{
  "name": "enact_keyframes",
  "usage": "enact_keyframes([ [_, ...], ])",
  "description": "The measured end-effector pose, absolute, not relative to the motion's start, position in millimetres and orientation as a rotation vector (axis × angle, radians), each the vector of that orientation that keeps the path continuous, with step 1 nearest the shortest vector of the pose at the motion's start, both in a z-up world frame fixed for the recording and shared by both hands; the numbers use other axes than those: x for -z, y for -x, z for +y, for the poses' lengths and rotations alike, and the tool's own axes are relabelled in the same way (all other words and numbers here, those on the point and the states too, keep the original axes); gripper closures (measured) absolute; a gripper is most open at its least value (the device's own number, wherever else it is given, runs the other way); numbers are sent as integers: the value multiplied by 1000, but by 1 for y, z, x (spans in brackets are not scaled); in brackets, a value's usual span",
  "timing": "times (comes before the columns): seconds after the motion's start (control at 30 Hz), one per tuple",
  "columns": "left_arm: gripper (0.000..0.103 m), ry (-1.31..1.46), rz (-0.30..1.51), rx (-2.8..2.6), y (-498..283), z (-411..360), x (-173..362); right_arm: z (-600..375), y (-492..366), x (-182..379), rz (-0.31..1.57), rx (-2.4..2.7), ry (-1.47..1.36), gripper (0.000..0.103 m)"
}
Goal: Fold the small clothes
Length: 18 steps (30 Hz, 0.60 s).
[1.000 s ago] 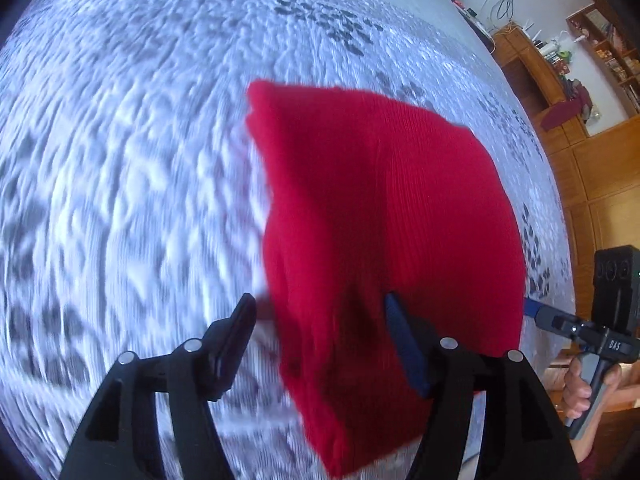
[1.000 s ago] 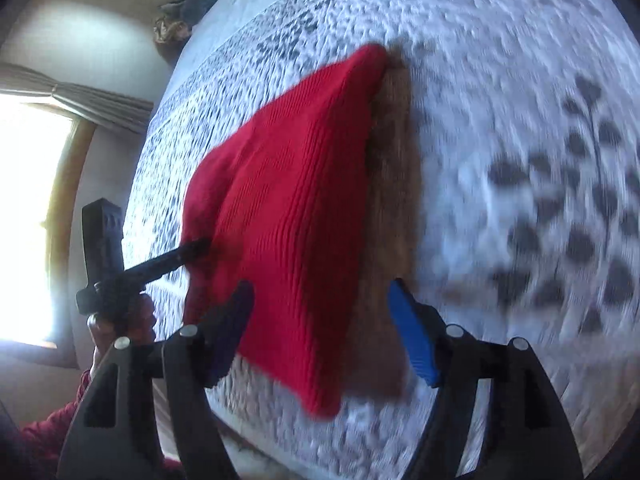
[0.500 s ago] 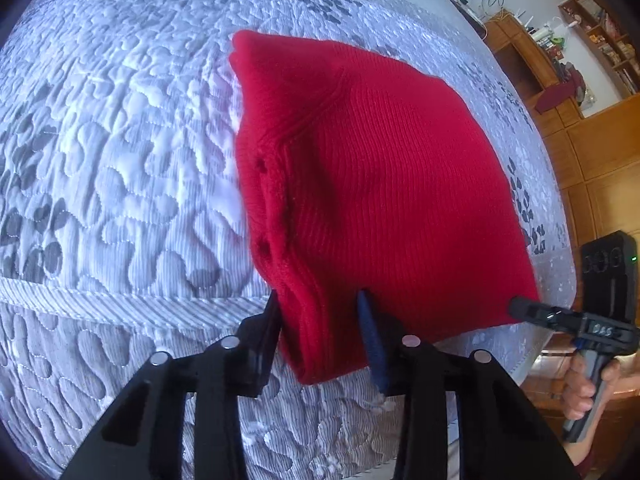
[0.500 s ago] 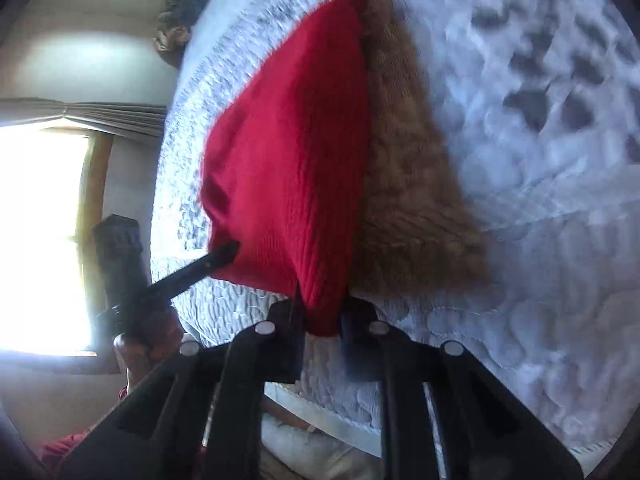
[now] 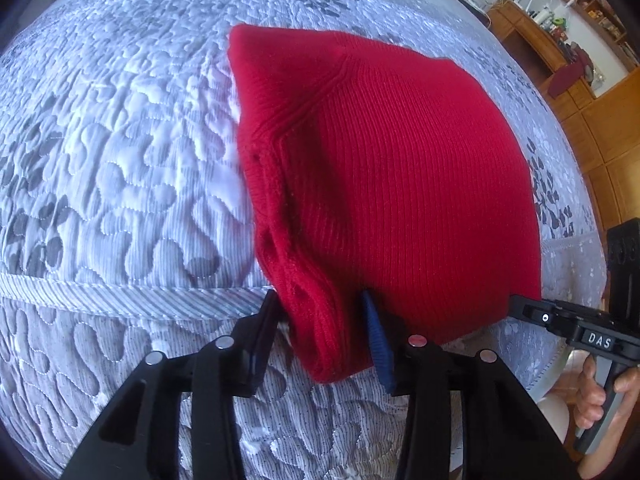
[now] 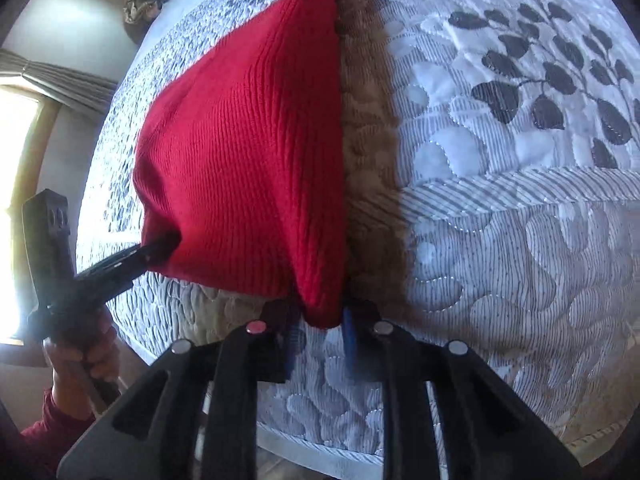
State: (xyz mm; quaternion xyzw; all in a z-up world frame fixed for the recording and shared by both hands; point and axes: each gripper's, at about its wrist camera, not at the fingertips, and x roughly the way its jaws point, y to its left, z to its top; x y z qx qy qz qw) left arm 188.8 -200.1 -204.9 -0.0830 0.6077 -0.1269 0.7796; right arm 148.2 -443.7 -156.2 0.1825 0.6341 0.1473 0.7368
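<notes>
Your left gripper [image 5: 320, 330] clamps one near corner of the red knit garment [image 5: 392, 184]; your right gripper [image 6: 320, 320] clamps the other (both jaws have just eased slightly wider). The garment lies folded on the quilted bedspread [image 5: 120, 160], its near edge lifted.

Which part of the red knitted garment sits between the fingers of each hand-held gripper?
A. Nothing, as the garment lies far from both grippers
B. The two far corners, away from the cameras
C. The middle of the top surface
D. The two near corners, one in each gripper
D: the left hand-held gripper has one near corner of the red knitted garment between its fingers, and the right hand-held gripper has the other near corner.
</notes>
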Motion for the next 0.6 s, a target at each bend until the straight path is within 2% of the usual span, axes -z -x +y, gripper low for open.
enact_keyframes([
  [0.07,48,202,1302,242,-185,-197,202,-446,-143,148,1375,-309,-361,71],
  [0.13,33,199,1284,201,-179,-194,198,-441,-141,148,1367,-283,-319,60],
  [0.17,32,186,1274,184,-175,-194,196,-441,-140,148,1362,-271,-299,56],
  [0.33,28,171,1254,148,-159,-194,190,-445,-126,138,1344,-231,-251,51],
  [0.47,28,188,1258,130,-149,-189,186,-446,-116,131,1331,-201,-222,41],
  [0.6,28,159,1258,114,-134,-187,182,-446,-103,127,1327,-192,-206,40],
])
